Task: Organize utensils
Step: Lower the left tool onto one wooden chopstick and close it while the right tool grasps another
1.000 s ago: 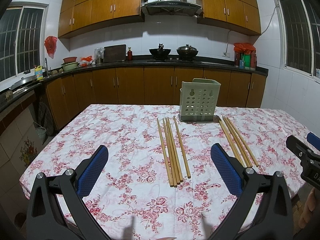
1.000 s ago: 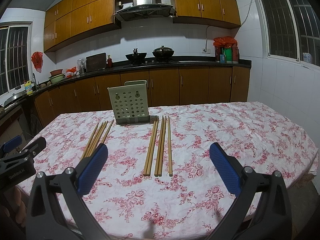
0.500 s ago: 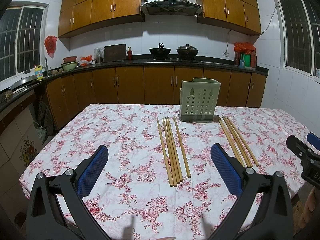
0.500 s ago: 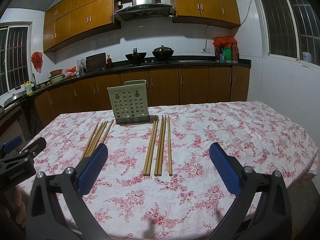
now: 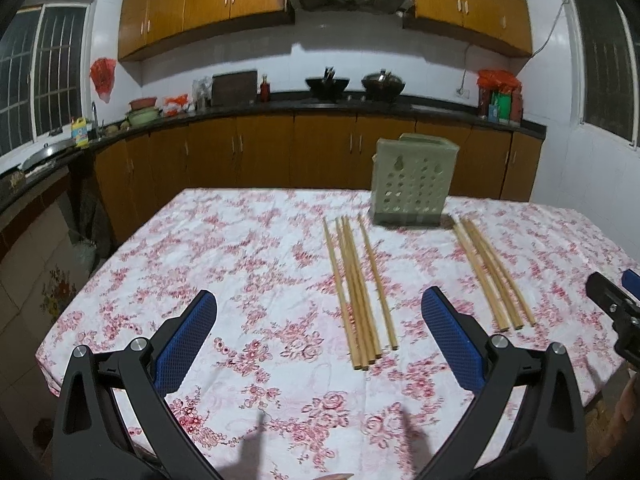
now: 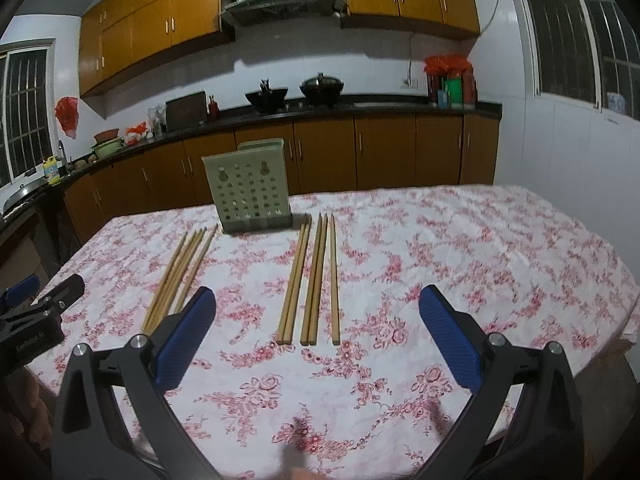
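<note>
Two bunches of wooden chopsticks lie on a floral tablecloth [image 5: 248,264] in front of a green perforated utensil holder [image 5: 412,182]. The left bunch [image 5: 356,292] lies just ahead of my left gripper [image 5: 318,340], which is open and empty above the table's near edge. The right bunch [image 5: 492,272] lies further right. In the right wrist view, the holder [image 6: 250,196] stands at the back, the right bunch [image 6: 314,280] lies ahead of my open, empty right gripper [image 6: 316,336], and the left bunch [image 6: 180,276] lies to its left.
Kitchen counter and brown cabinets [image 5: 280,148] run behind the table. The right gripper's body shows at the right edge of the left wrist view [image 5: 616,312]; the left gripper's body shows at the left edge of the right wrist view [image 6: 36,316].
Both grippers have risen and tilted down toward the table, moving slightly forward; the chopsticks and holder have not moved. Both stay open.
</note>
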### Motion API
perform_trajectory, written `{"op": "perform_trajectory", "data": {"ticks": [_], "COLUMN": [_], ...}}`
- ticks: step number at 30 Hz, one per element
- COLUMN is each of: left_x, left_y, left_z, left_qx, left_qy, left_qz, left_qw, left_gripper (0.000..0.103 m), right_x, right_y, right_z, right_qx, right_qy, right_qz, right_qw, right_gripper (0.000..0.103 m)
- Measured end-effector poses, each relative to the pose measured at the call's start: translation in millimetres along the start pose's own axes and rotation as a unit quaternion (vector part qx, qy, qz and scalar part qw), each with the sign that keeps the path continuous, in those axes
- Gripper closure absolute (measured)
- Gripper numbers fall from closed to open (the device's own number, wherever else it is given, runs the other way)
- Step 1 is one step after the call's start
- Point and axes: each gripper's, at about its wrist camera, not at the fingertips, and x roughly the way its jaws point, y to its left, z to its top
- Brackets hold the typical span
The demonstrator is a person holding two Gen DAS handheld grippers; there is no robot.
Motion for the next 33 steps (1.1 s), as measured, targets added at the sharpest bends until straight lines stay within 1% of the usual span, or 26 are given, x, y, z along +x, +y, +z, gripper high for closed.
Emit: {"op": "perform_trajectory", "data": {"ticks": [3,7,8,9,10,11,12,13,14,15,16,17,18,20,21,23,24,27,29,33], "left_x": [16,41,50,57,64,71,79,84,90,95,98,102,105,111,115,119,122,128,130,131], "left_y": [9,15,16,15,15,14,14,13,12,11,10,10,9,7,6,4,3,-1,-3,-6], "left_z": [1,2,3,2,2,3,3,3,2,2,3,3,2,1,0,0,0,-1,-2,-2], "left_qx": [-0.011,-0.013,-0.011,-0.009,-0.007,-0.006,-0.006,-0.006,-0.007,-0.008,-0.008,-0.008,-0.009,-0.009,-0.009,-0.007,-0.006,-0.004,-0.001,0.011], "left_qy": [0.029,0.067,0.08,0.09,0.1,0.108,0.117,0.126,0.137,0.143,0.147,0.153,0.157,0.169,0.173,0.18,0.183,0.193,0.199,0.201], "left_qz": [0.005,0.019,0.022,0.025,0.026,0.025,0.021,0.016,0.008,0.003,0.0,-0.006,-0.009,-0.024,-0.028,-0.036,-0.041,-0.056,-0.06,-0.053], "left_qw": [0.9995,0.9975,0.9965,0.9956,0.9946,0.9938,0.9929,0.9919,0.9905,0.9897,0.989,0.9882,0.9876,0.9853,0.9845,0.983,0.9822,0.9796,0.9782,0.978], "left_gripper": [0.002,0.002,0.002,0.002,0.006,0.012,0.015,0.02,0.026,0.029,0.033,0.038,0.041,0.049,0.05,0.057,0.058,0.065,0.07,0.077], "right_x": [17,40,47,55,64,73,84,95,106,116,122,132,139,149,152,159,161,164,164,168], "right_y": [-7,-12,-14,-16,-18,-20,-21,-24,-26,-28,-29,-31,-31,-31,-31,-29,-28,-24,-22,-26], "right_z": [0,2,4,5,7,9,10,10,11,10,10,10,9,7,7,4,4,2,1,2], "right_qx": [0.009,0.017,0.019,0.021,0.024,0.026,0.03,0.034,0.04,0.047,0.052,0.057,0.057,0.058,0.058,0.055,0.052,0.042,0.033,0.031], "right_qy": [0.021,0.049,0.055,0.062,0.073,0.084,0.1,0.111,0.127,0.14,0.148,0.16,0.169,0.181,0.185,0.194,0.198,0.199,0.198,0.196], "right_qz": [-0.007,-0.016,-0.022,-0.025,-0.027,-0.029,-0.03,-0.031,-0.03,-0.026,-0.022,-0.019,-0.019,-0.016,-0.015,-0.014,-0.013,-0.016,-0.023,-0.033], "right_qw": [1.0,0.999,0.998,0.998,0.997,0.996,0.994,0.993,0.991,0.989,0.987,0.985,0.984,0.982,0.981,0.979,0.979,0.979,0.979,0.98], "right_gripper": [0.004,0.004,0.005,0.009,0.016,0.021,0.03,0.04,0.045,0.053,0.06,0.063,0.066,0.069,0.069,0.069,0.069,0.071,0.075,0.087]}}
